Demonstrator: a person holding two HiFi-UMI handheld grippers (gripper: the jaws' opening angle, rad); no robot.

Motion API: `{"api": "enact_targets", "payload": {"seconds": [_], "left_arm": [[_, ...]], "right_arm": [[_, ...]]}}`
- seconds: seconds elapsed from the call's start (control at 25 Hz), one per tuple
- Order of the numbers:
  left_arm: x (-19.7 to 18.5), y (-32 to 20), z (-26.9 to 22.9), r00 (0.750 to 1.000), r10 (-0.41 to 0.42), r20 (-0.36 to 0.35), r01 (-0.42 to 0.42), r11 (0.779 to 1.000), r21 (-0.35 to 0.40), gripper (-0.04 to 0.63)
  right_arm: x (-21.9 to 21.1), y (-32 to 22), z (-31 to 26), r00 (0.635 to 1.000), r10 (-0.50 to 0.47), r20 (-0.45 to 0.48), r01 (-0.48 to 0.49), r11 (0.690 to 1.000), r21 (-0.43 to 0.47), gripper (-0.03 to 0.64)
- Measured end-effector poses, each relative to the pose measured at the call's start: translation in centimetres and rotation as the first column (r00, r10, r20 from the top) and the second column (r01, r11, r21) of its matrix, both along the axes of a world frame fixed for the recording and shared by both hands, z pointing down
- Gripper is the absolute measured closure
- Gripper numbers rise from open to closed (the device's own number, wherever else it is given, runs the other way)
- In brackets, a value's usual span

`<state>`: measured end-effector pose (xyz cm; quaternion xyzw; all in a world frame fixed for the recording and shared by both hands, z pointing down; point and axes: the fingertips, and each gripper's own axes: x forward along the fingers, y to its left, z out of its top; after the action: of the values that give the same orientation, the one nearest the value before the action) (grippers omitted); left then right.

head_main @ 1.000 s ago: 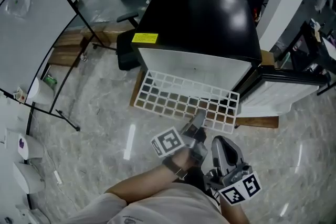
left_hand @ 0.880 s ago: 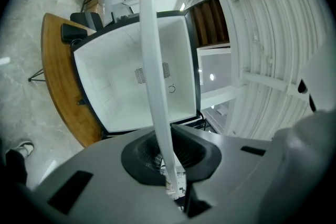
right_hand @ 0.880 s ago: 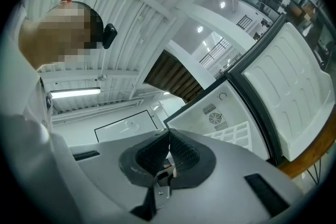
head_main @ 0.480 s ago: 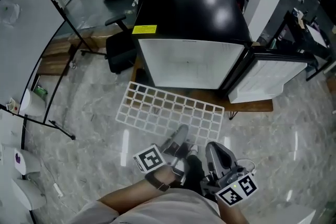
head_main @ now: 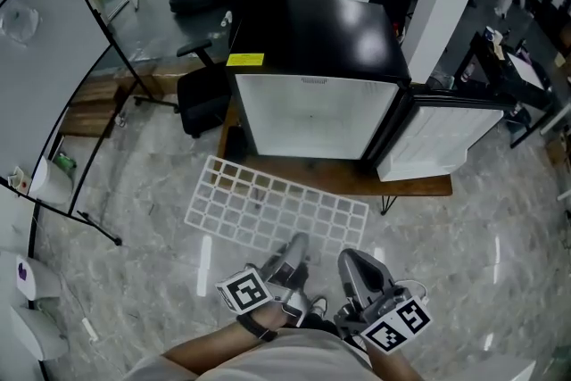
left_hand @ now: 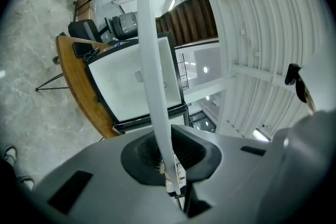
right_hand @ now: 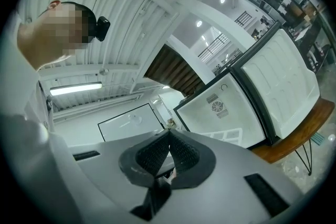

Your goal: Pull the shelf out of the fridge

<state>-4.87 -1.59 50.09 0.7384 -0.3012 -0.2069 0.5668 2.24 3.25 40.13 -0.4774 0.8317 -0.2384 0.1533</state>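
Am gripping shelf edge in left tongs, shelf fully clear of fridge; right tongs closed, empty. Likely only set-down remaining.

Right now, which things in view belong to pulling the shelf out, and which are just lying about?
Job: white wire shelf, left tool shut on its near edge, black fridge, its open door.
Lying about: office chair, whiteboard on its stand.
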Motion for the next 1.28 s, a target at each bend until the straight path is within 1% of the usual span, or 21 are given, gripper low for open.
{"api": "enact_targets", "payload": {"seconds": [0.12, 0.28, 0.48, 0.64, 0.76, 0.84, 0.88, 1.0, 1.04, 1.16, 1.28], "left_arm": [[0.7, 1.2, -1.2, 1.000, -0.013, -0.021, 0.014, 0.999, 0.050, 0.569], [2.0, 3.8, -1.4, 0.995, -0.070, -0.072, 0.069, 0.997, -0.020, 0.569], [3.6, 6.3, -2.4, 0.993, -0.079, -0.087, 0.079, 0.997, -0.006, 0.569], [4.5, 7.7, -3.0, 0.995, -0.071, -0.069, 0.074, 0.997, 0.036, 0.569], [5.1, 8.1, -3.4, 0.994, -0.077, -0.076, 0.080, 0.996, 0.034, 0.569], [5.2, 8.1, -3.7, 0.996, -0.072, -0.059, 0.076, 0.995, 0.061, 0.569], [5.3, 8.1, -3.8, 0.996, -0.072, -0.059, 0.075, 0.995, 0.063, 0.569], [5.7, 8.6, -3.8, 0.992, -0.080, -0.101, 0.082, 0.996, 0.022, 0.569], [5.7, 8.6, -3.9, 0.992, -0.079, -0.101, 0.082, 0.996, 0.024, 0.569], [5.4, 8.4, -4.1, 0.997, -0.066, -0.047, 0.070, 0.994, 0.089, 0.569], [5.4, 8.5, -4.2, 0.997, -0.064, -0.039, 0.067, 0.993, 0.100, 0.569]], "right_arm": [[0.7, 1.6, -0.4, 1.000, -0.024, -0.001, 0.024, 1.000, 0.009, 0.600], [2.1, 3.9, -0.7, 0.998, -0.054, -0.022, 0.055, 0.998, 0.029, 0.600], [3.7, 6.4, -1.2, 0.997, -0.066, -0.040, 0.067, 0.996, 0.049, 0.600], [4.7, 7.9, -1.1, 0.997, -0.063, -0.036, 0.065, 0.997, 0.048, 0.600], [5.3, 8.4, -1.4, 0.997, -0.065, -0.030, 0.067, 0.996, 0.054, 0.600], [5.5, 8.4, -1.7, 0.997, -0.068, -0.029, 0.069, 0.996, 0.059, 0.600], [5.6, 8.5, -1.8, 0.997, -0.068, -0.030, 0.070, 0.996, 0.062, 0.600], [5.7, 8.7, -1.9, 0.997, -0.070, -0.033, 0.072, 0.995, 0.065, 0.600], [5.7, 8.8, -1.9, 0.997, -0.072, -0.033, 0.074, 0.995, 0.066, 0.600], [5.6, 9.0, -2.1, 0.997, -0.074, -0.033, 0.076, 0.995, 0.070, 0.600], [5.6, 9.1, -2.2, 0.997, -0.074, -0.034, 0.077, 0.994, 0.074, 0.600]]}}
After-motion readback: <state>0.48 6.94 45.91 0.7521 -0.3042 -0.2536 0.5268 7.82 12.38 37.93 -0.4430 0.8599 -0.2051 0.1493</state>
